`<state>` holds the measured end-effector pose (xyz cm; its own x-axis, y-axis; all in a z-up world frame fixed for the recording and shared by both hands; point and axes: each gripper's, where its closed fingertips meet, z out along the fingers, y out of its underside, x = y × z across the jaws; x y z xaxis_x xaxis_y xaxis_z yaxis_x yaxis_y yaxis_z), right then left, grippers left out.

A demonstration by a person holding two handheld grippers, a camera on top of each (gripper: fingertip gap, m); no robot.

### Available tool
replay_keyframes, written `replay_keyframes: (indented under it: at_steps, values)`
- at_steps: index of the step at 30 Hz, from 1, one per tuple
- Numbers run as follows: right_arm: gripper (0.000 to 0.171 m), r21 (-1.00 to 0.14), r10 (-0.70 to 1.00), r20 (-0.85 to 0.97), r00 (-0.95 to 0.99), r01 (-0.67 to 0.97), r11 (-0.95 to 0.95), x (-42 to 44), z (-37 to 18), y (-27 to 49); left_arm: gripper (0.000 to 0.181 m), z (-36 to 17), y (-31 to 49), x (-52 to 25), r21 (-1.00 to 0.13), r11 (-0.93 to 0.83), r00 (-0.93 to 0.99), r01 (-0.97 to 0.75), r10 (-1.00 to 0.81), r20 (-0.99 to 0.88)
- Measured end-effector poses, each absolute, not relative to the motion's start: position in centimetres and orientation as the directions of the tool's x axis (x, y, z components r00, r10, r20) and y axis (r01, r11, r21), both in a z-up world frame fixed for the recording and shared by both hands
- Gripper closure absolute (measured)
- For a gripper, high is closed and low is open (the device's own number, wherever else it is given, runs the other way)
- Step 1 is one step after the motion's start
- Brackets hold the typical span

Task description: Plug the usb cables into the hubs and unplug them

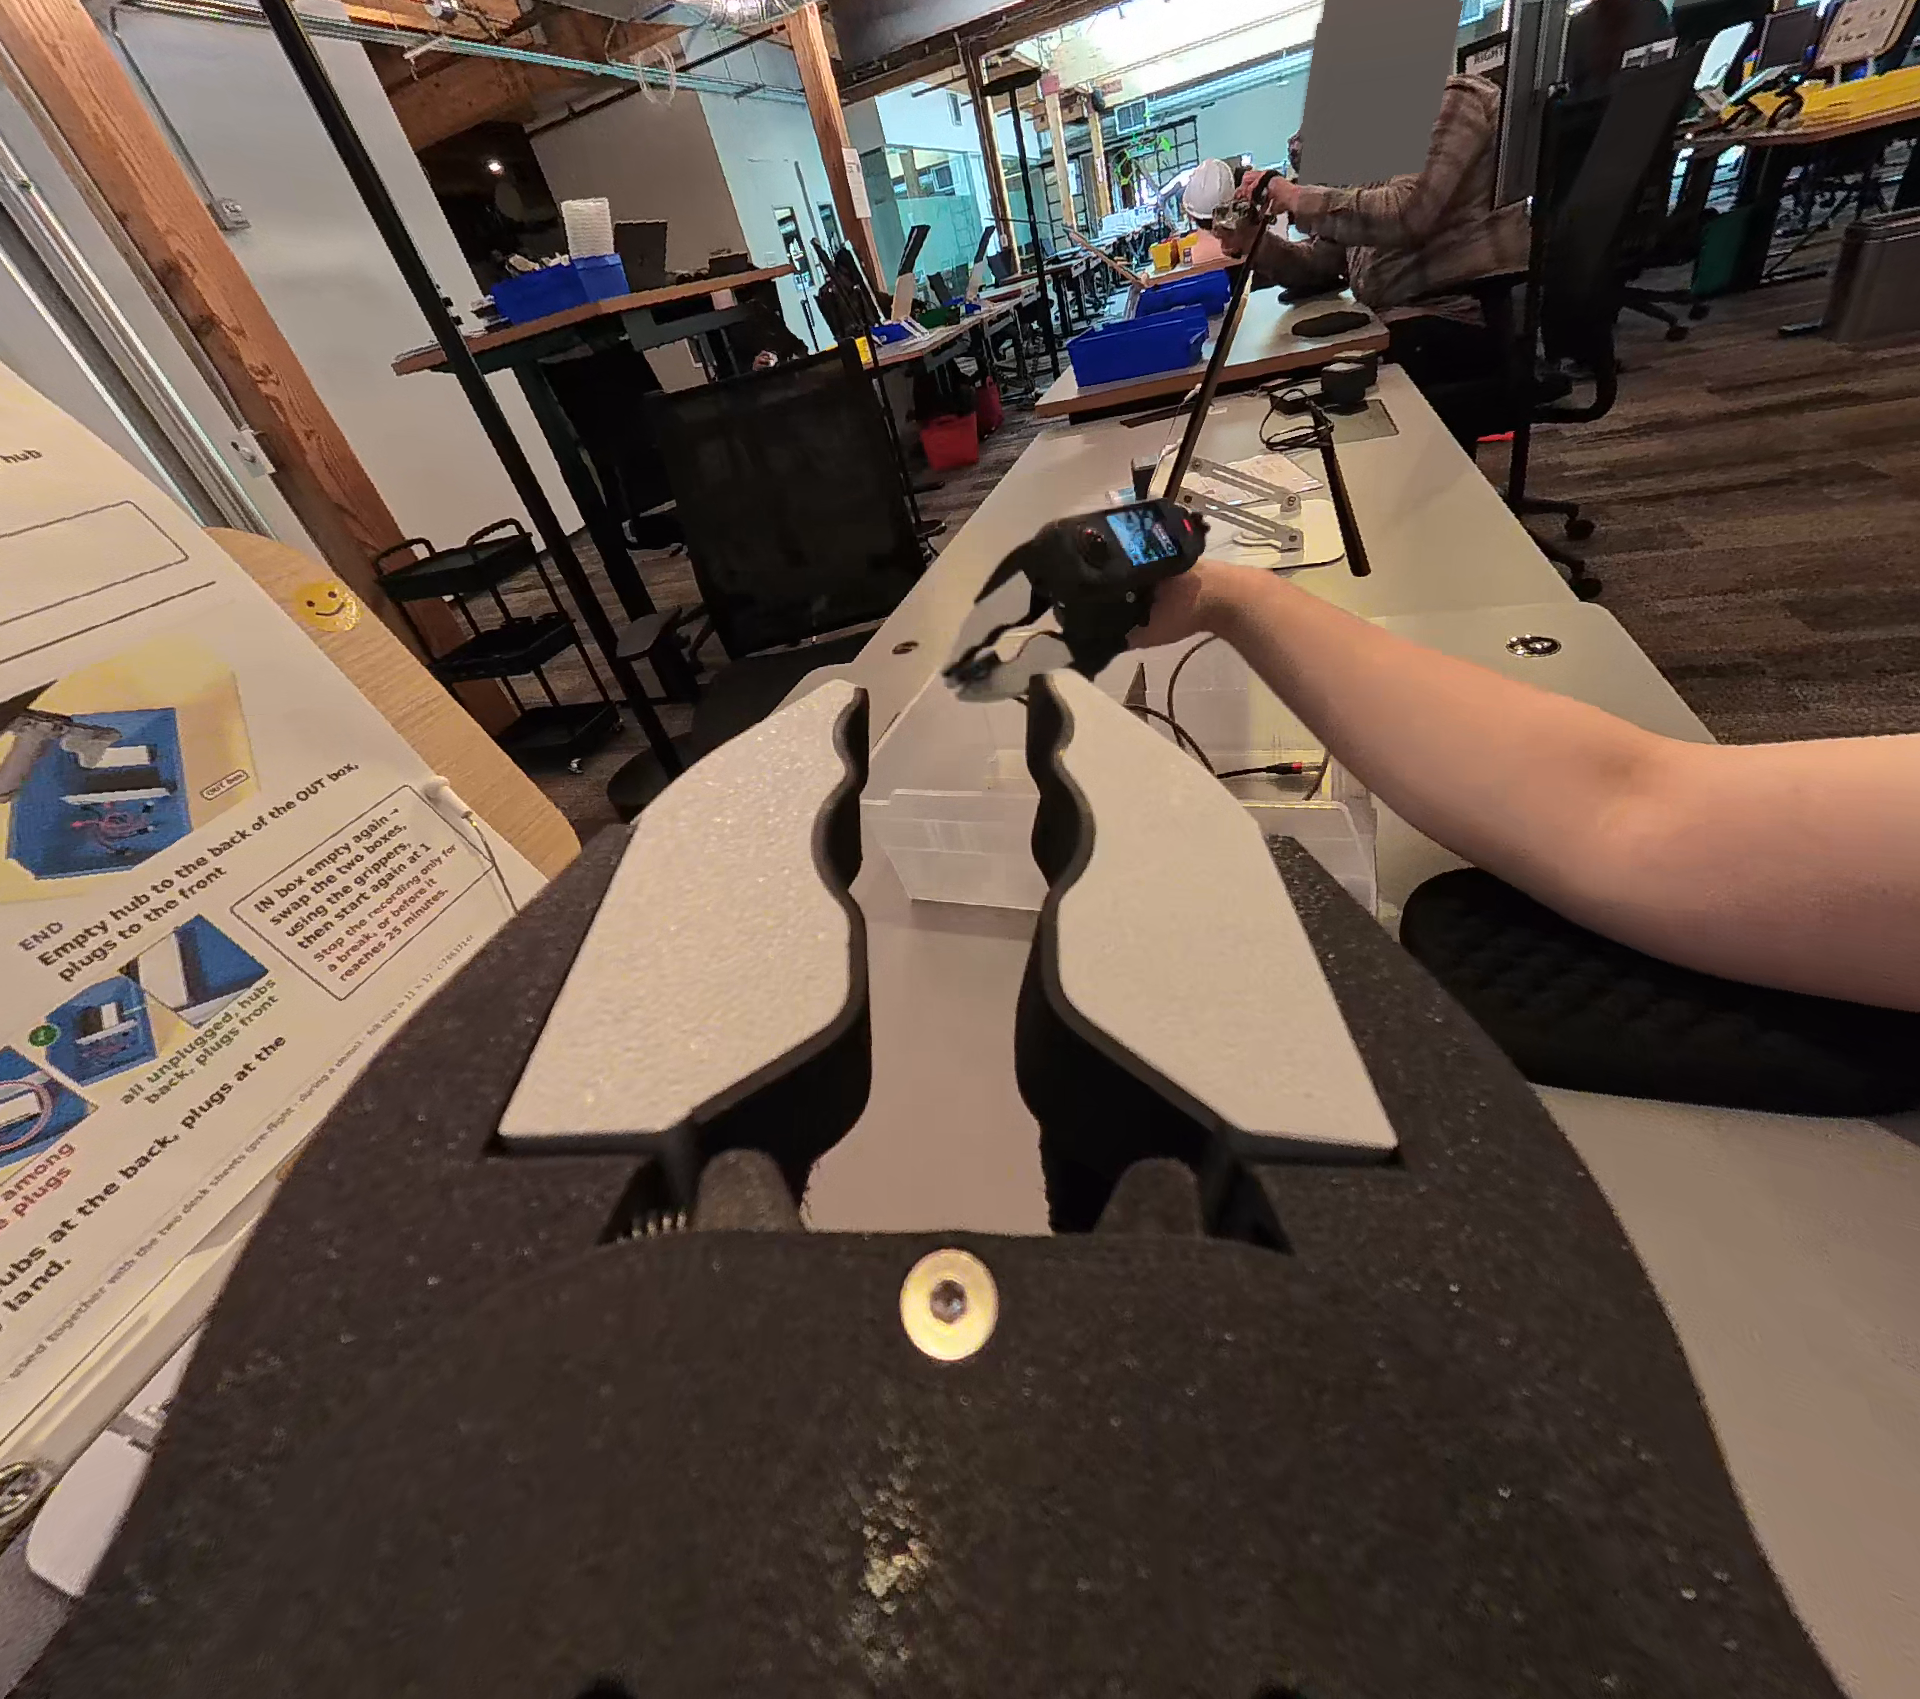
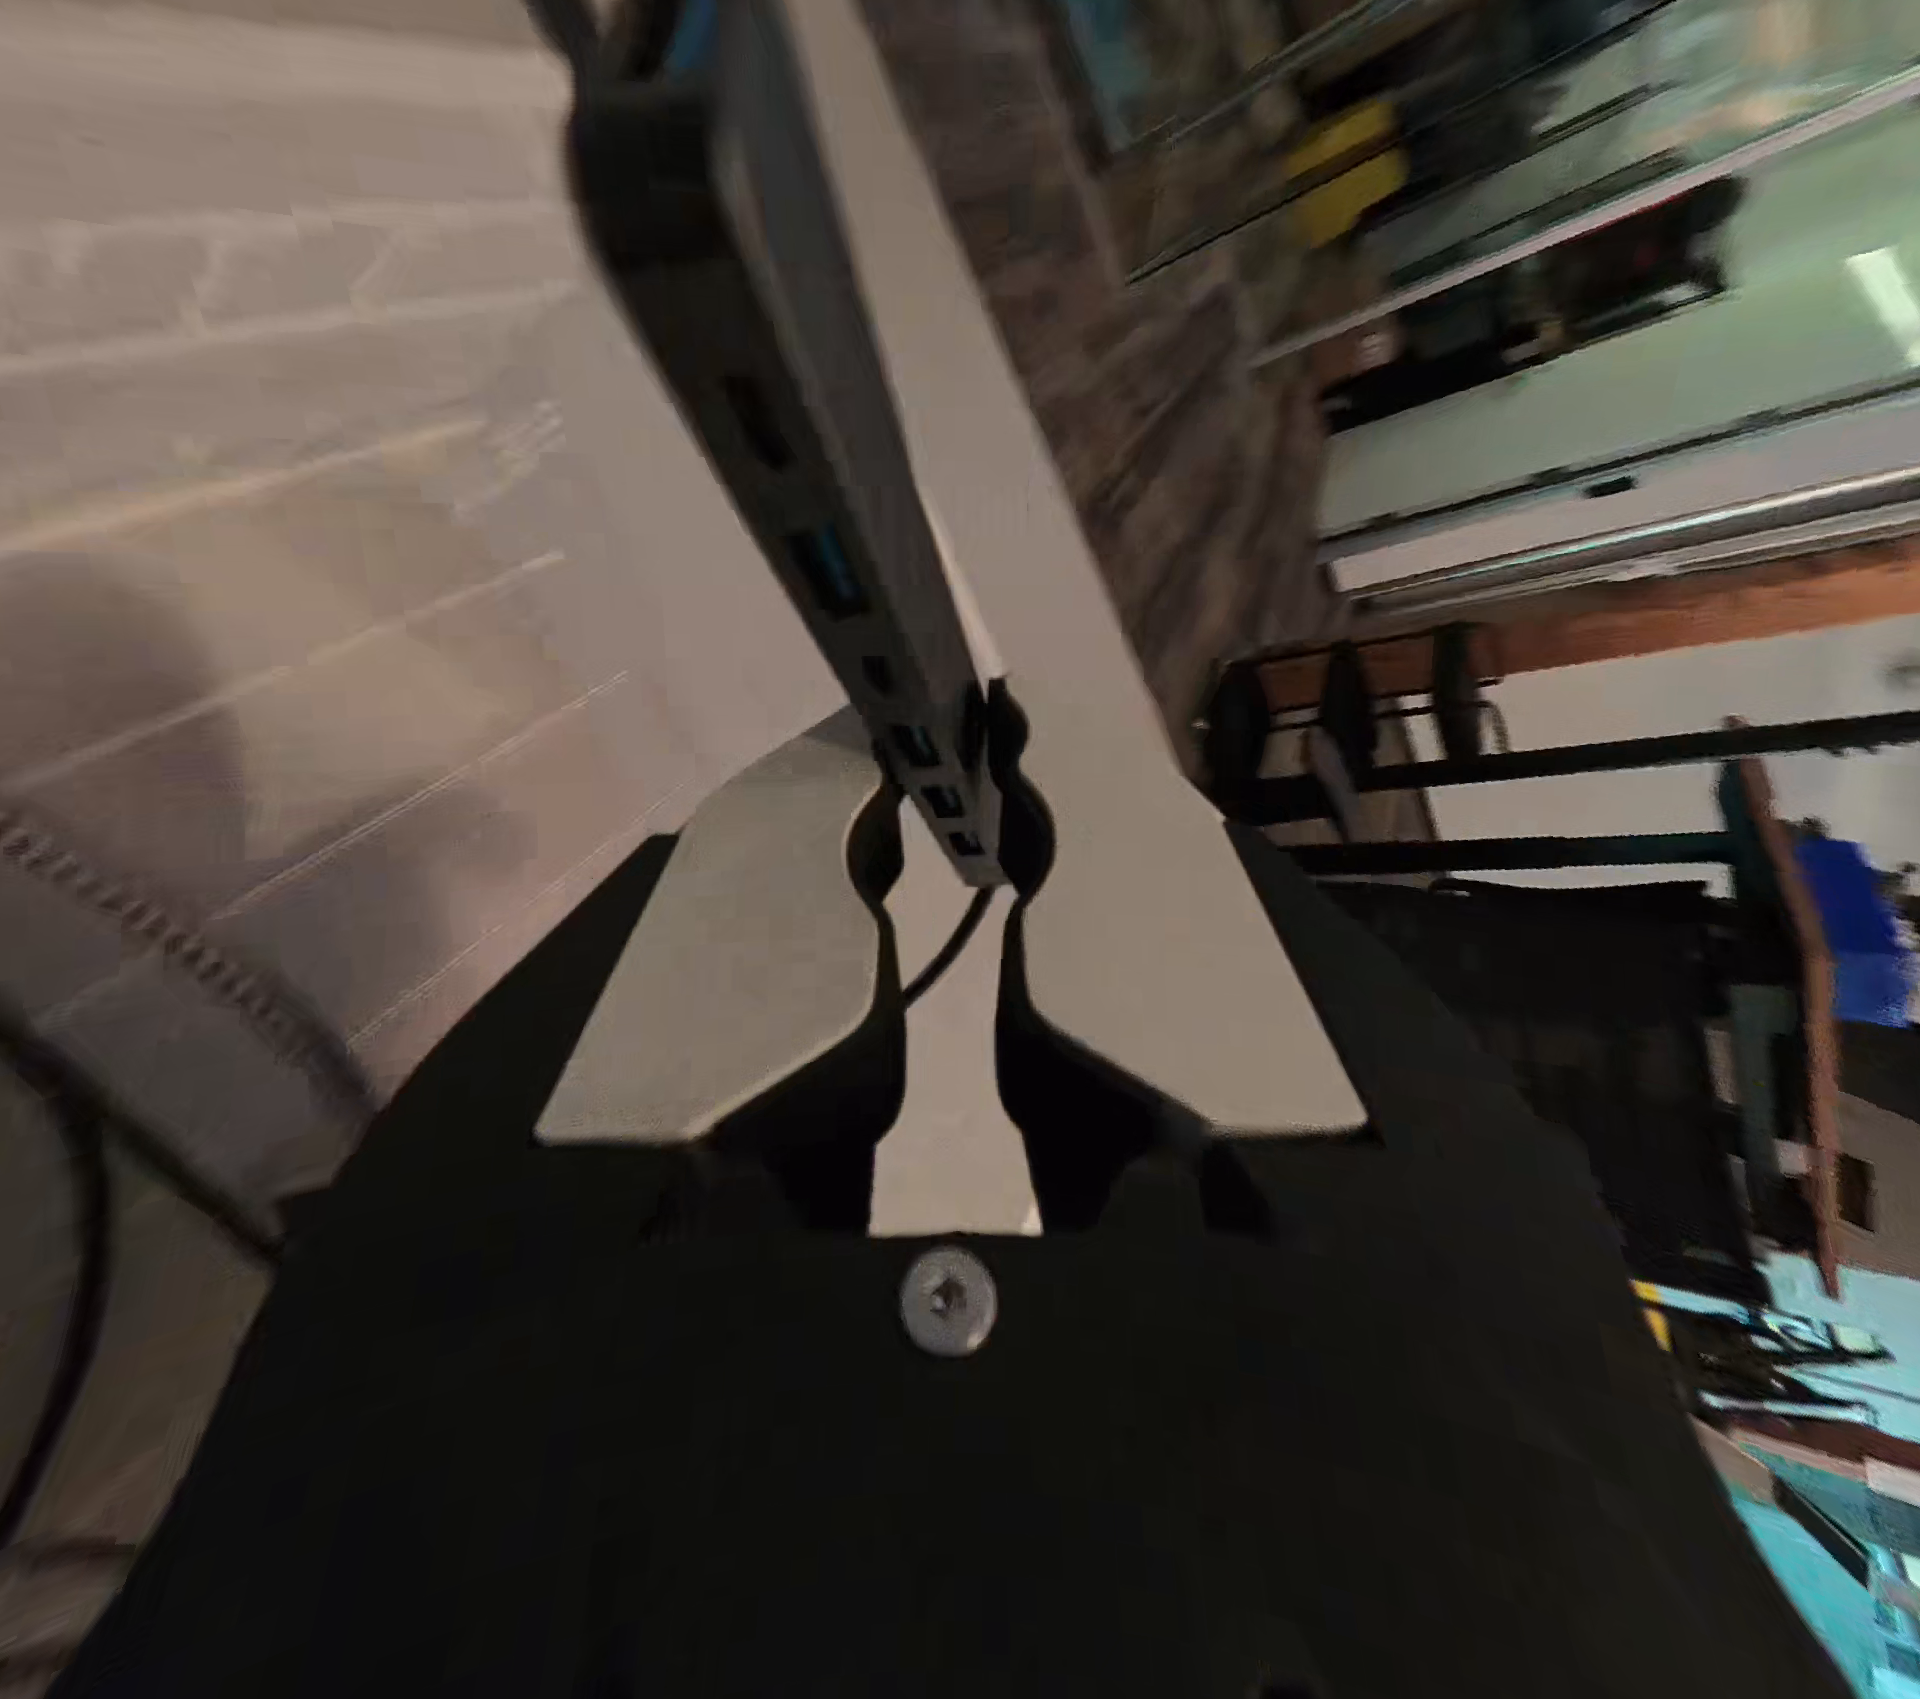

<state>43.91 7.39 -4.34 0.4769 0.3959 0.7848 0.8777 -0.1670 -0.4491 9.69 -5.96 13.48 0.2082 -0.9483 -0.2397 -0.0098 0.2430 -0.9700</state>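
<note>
In the right wrist view my right gripper (image 2: 940, 745) is shut on one end of a long grey usb hub (image 2: 790, 361). The hub sticks out up and to the left, with blue ports along its edge. Its thin black cable (image 2: 951, 937) hangs back between the fingers. That view is tilted and motion-blurred. In the left wrist view my left gripper (image 1: 948, 714) is open and empty above the desk, just short of a clear plastic box (image 1: 951, 828). The right gripper (image 1: 987, 662) shows there, held in the air beyond the left fingertips.
A person's bare forearm (image 1: 1507, 808) reaches in from the right over a black pad (image 1: 1662, 1005). A second clear box with a thin cable (image 1: 1262, 771) stands at the right. An instruction sheet (image 1: 208, 922) leans at the left. A person sits at the far desk (image 1: 1423, 236). One gripper's finger ends stand about 40 centimetres off the other's.
</note>
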Motion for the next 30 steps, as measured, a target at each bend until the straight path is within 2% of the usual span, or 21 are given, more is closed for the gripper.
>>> replay_keyframes:
  at_steps: [3, 6, 9, 11, 14, 18, 21, 23, 25, 28, 30]
  values:
    - [0.153, -0.407, 0.535, 0.708, 0.46, 0.886, -0.224, 43.9, -7.4, 6.3, 0.153, 13.4, -5.9, 9.7, -0.971, 0.24, 0.204, -0.013, -0.95, -0.238]
    - [0.153, -0.326, 0.547, 0.725, 0.418, 0.908, -0.261, 43.6, -9.0, 7.5, 0.153, 13.2, -5.8, 9.8, -0.973, 0.231, 0.198, -0.017, -0.953, -0.23]
    - [0.149, -0.186, 0.604, 0.709, 0.363, 0.923, -0.337, 43.8, -11.7, 8.2, 0.153, 12.8, -5.8, 10.0, -0.974, 0.226, 0.19, -0.031, -0.955, -0.227]
    - [0.138, -0.14, 0.599, 0.713, 0.365, 0.911, -0.388, 44.4, -12.3, 8.4, 0.152, 12.6, -5.8, 10.1, -0.974, 0.225, 0.184, -0.043, -0.956, -0.229]
    - [0.122, -0.172, 0.562, 0.698, 0.445, 0.865, -0.471, 45.4, -11.3, 7.7, 0.152, 12.5, -5.9, 10.1, -0.973, 0.223, 0.179, -0.056, -0.957, -0.229]
    - [0.125, -0.328, 0.42, 0.708, 0.568, 0.791, -0.517, 46.8, -5.9, 5.6, 0.151, 12.9, -5.5, 8.8, -0.974, 0.211, 0.197, -0.086, -0.954, -0.224]
    - [0.121, -0.452, 0.301, 0.613, 0.731, 0.636, -0.625, 48.4, -2.7, 2.0, 0.15, 14.1, -4.9, 6.3, -0.971, 0.221, 0.25, -0.087, -0.939, -0.236]
    - [0.118, -0.48, 0.231, 0.521, 0.822, 0.506, -0.716, 49.6, -2.3, -1.0, 0.15, 15.2, -4.1, 3.7, -0.97, 0.224, 0.328, -0.09, -0.913, -0.241]
    - [0.117, -0.461, 0.193, 0.4, 0.896, 0.379, -0.803, 50.4, -3.5, -4.1, 0.15, 16.0, -3.0, 0.4, -0.972, 0.201, 0.436, -0.118, -0.869, -0.233]
    - [0.117, -0.353, 0.194, 0.278, 0.941, 0.288, -0.89, 51.5, -6.7, -8.2, 0.149, 15.7, -1.2, -5.4, -0.972, 0.109, 0.615, -0.208, -0.758, -0.217]
    - [0.127, -0.332, 0.181, 0.228, 0.957, 0.252, -0.909, 52.3, -8.2, -9.3, 0.147, 14.9, -0.7, -8.9, -0.969, 0.024, 0.703, -0.246, -0.684, -0.195]
